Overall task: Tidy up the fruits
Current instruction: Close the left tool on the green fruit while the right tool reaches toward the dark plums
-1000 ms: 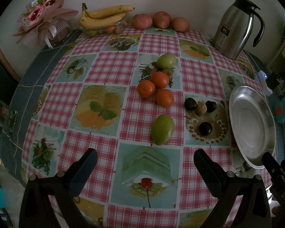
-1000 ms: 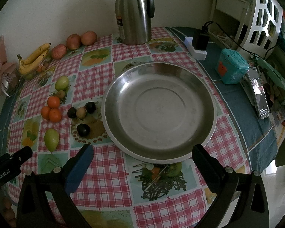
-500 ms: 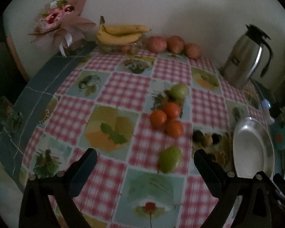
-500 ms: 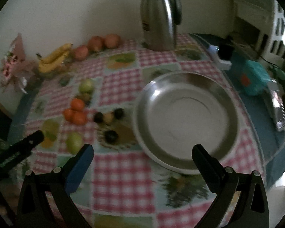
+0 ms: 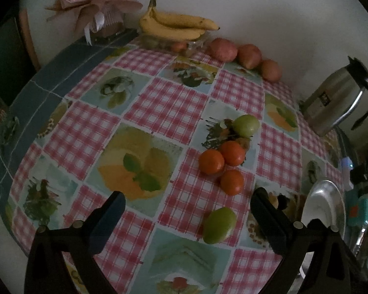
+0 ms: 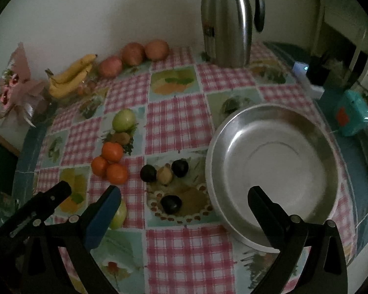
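Fingers splayed above round, shiny steel plate

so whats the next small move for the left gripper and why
Probably ease the left gripper forward and down over the near green fruit. Its fingers are open and hold nothing, that fruit lies closest, just ahead between them, and the metal plate has no fruit in it.

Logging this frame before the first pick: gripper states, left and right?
Left gripper: open, holding nothing, above the tablecloth.
Right gripper: open, holding nothing.
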`<action>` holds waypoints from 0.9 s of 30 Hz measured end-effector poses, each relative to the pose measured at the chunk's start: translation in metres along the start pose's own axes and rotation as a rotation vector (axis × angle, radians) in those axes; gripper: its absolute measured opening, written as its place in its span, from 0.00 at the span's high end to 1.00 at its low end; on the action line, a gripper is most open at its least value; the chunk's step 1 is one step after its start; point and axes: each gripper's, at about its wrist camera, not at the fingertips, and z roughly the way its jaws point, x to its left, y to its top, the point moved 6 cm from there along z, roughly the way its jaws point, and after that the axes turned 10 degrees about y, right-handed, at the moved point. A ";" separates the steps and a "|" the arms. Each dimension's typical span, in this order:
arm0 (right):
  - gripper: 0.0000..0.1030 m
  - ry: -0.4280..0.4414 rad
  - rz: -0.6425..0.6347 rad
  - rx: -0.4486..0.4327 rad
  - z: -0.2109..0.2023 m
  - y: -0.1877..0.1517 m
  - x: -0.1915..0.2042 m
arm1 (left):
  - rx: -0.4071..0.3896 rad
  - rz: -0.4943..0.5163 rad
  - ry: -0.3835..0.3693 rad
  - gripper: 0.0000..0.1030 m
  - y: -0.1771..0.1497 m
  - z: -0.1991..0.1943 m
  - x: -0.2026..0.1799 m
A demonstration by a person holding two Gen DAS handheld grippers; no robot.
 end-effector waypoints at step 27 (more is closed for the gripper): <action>0.29 0.036 -0.006 0.129 0.056 0.015 0.010 | 0.139 0.023 -0.005 0.00 0.029 0.039 -0.036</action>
